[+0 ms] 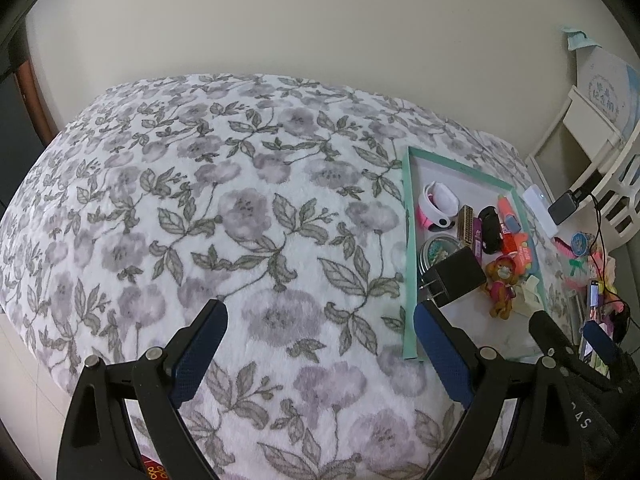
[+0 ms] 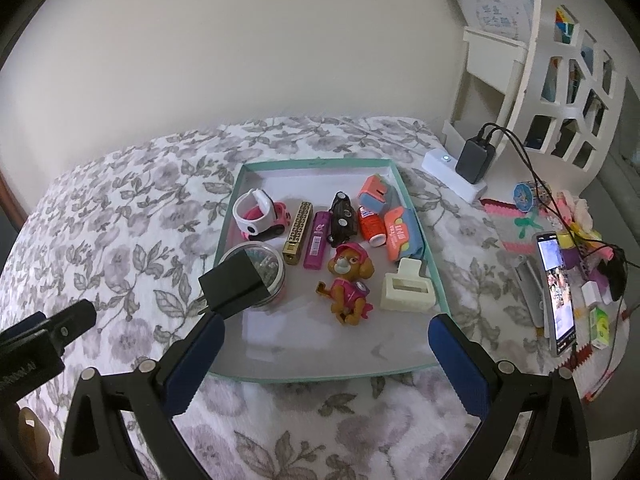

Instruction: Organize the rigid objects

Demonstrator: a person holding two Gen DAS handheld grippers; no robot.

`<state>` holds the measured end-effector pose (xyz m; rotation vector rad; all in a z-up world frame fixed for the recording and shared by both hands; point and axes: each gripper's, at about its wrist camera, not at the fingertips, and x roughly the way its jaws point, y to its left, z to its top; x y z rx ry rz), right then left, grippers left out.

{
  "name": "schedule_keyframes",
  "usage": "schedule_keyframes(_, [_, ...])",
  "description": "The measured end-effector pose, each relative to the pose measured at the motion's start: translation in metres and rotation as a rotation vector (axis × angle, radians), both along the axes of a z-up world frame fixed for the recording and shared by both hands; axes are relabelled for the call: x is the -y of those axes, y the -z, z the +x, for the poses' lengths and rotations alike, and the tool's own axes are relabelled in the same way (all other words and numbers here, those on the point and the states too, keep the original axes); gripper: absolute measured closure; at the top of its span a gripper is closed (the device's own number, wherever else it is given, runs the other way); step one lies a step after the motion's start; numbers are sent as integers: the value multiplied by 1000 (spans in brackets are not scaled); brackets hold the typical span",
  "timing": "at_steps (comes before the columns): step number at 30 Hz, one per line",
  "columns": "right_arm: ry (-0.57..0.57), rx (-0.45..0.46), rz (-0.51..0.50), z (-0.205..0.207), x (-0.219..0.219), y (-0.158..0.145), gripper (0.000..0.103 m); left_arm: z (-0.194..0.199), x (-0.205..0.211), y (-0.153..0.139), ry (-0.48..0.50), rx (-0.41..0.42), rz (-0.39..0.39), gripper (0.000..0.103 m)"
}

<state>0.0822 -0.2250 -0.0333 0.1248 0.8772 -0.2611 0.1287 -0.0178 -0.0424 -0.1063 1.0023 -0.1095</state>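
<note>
Both grippers hang over a bed [image 1: 248, 216] covered in a floral blanket, with a shallow teal-rimmed tray [image 2: 416, 216] lying on it toward the right. The left gripper [image 1: 320, 332] has its blue-padded fingers [image 1: 200, 352] spread wide with nothing between them, only blanket below. The right gripper [image 2: 326, 344] is likewise wide, its fingers reaching over the near edge of the tray. A black charger plug [image 2: 236, 284] sits tilted at the tray's near left corner, leaning against a round clear jar [image 2: 268, 268], and it lies just beside the tip of the right gripper's left finger; whether they touch I cannot tell. Farther in the tray lie a brown toy dog [image 2: 348, 284] in pink, a cream hair clip [image 2: 406, 288], a pink toy car [image 2: 260, 216], a gold bar [image 2: 298, 232] and a purple highlighter [image 2: 316, 244]. A phone [image 2: 556, 288] stands propped beside the tray.
</note>
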Motion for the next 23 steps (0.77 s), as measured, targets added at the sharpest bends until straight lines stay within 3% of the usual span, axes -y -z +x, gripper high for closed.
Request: schedule_keyframes(23, [1,15,5,-1,-1,-1,0,0,0,-1,20,17,9,8])
